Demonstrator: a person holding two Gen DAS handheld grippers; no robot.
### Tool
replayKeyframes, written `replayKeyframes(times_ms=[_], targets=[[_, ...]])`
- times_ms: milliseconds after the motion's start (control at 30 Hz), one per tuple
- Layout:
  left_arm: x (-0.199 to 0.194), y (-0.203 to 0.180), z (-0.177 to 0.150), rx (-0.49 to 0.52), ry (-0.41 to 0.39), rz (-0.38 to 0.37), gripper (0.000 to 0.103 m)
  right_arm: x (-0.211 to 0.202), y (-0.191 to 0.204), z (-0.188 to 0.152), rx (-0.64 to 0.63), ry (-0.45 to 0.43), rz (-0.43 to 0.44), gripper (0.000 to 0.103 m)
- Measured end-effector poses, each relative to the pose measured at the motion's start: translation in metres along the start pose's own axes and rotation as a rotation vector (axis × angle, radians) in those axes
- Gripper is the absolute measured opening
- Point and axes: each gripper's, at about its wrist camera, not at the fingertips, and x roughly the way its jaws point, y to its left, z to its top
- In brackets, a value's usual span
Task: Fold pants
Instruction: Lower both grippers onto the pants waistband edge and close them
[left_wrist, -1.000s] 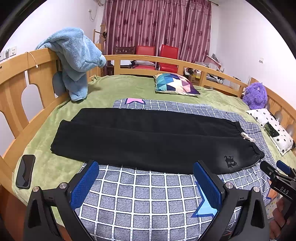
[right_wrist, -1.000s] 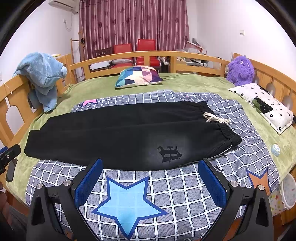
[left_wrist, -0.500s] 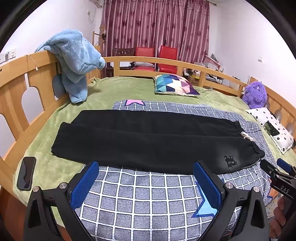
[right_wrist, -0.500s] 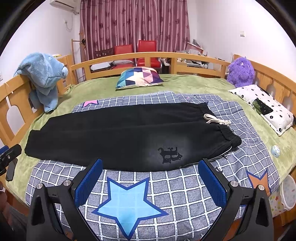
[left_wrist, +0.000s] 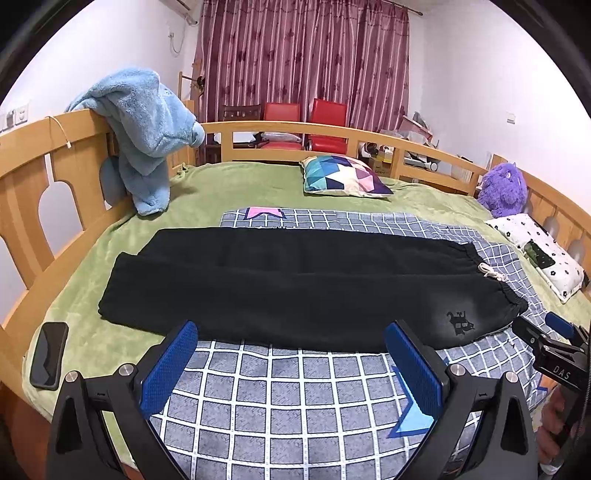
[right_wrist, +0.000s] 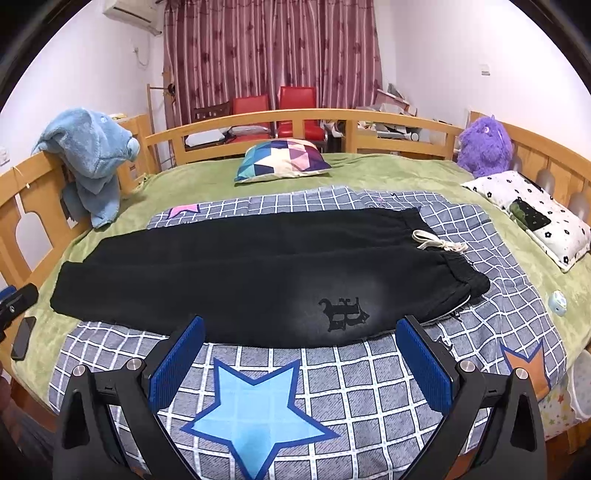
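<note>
Black pants (left_wrist: 295, 284) lie flat across the bed, folded lengthwise leg on leg, cuffs at the left, waistband with a white drawstring (left_wrist: 491, 272) at the right. They also show in the right wrist view (right_wrist: 258, 273), with a dark logo (right_wrist: 343, 309) near the front edge. My left gripper (left_wrist: 291, 365) is open and empty, just short of the pants' near edge, toward the leg end. My right gripper (right_wrist: 301, 362) is open and empty, just short of the near edge by the logo. Neither touches the pants.
The pants lie on a grey checked blanket (right_wrist: 369, 380) over a green bedspread (left_wrist: 240, 184). A phone (left_wrist: 48, 354) lies at the left bed edge. A blue towel (left_wrist: 144, 125) hangs on the wooden rail. A patterned pillow (left_wrist: 343, 179), a purple plush (right_wrist: 484, 146) and a white pillow (right_wrist: 532, 214) are farther back.
Both views have drifted slightly closer to the pants. Both grippers stay open and the pants have not moved.
</note>
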Motion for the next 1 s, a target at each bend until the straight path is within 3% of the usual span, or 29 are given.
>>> replayKeyframes(times_ms=[367, 500, 700, 833, 900, 1000], targets=[[0.05, 0.019, -0.016, -0.052, 0.036, -0.039, 0.102, 0.064, -0.012, -0.015, 0.009, 0.075, 0.037, 0.097], [0.08, 0.037, -0.025, -0.072, 0.027, -0.002, 0.096, 0.089, -0.026, -0.02, 0.068, 0.106, 0.046, 0.087], [0.136, 0.087, -0.038, -0.264, 0.138, -0.105, 0.087, 0.125, -0.058, -0.029, 0.202, 0.126, 0.072, 0.081], [0.164, 0.109, -0.05, -0.337, 0.189, -0.088, 0.08, 0.146, -0.079, -0.037, 0.284, 0.163, 0.086, 0.075], [0.173, 0.116, -0.057, -0.361, 0.211, -0.102, 0.077, 0.16, -0.088, -0.043, 0.313, 0.215, 0.098, 0.062], [0.182, 0.13, -0.066, -0.398, 0.243, -0.096, 0.067, 0.173, -0.099, -0.055, 0.335, 0.259, 0.096, 0.059]])
